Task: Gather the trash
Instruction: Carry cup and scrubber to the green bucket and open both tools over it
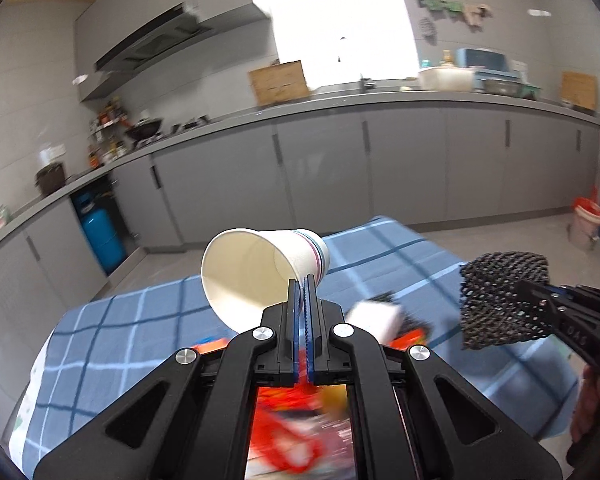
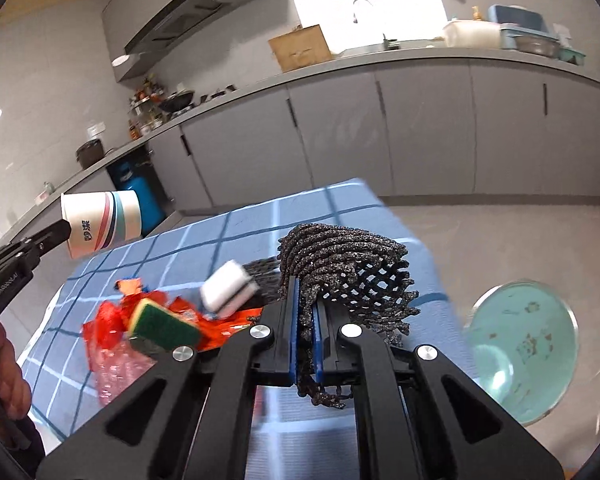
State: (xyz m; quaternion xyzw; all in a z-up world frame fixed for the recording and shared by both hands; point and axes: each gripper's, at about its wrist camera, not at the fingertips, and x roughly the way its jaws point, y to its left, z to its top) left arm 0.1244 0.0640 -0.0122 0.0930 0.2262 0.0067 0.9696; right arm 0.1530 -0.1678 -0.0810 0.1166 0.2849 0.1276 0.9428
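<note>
The left gripper (image 1: 302, 280) pinches a paper cup (image 1: 260, 272) by its rim; the right gripper (image 2: 307, 300) clamps black foam netting (image 2: 348, 268). Only the right view shows a teal stool (image 2: 528, 356) right of its fingers, beside the blue checked tablecloth (image 2: 228, 232), with grey cabinets (image 2: 420, 128) beyond.

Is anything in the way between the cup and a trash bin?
No trash bin shows in either view, so that path can't be judged. The left gripper is shut on the paper cup, lifted clear above the table. The right gripper is shut on the black mesh.
</note>
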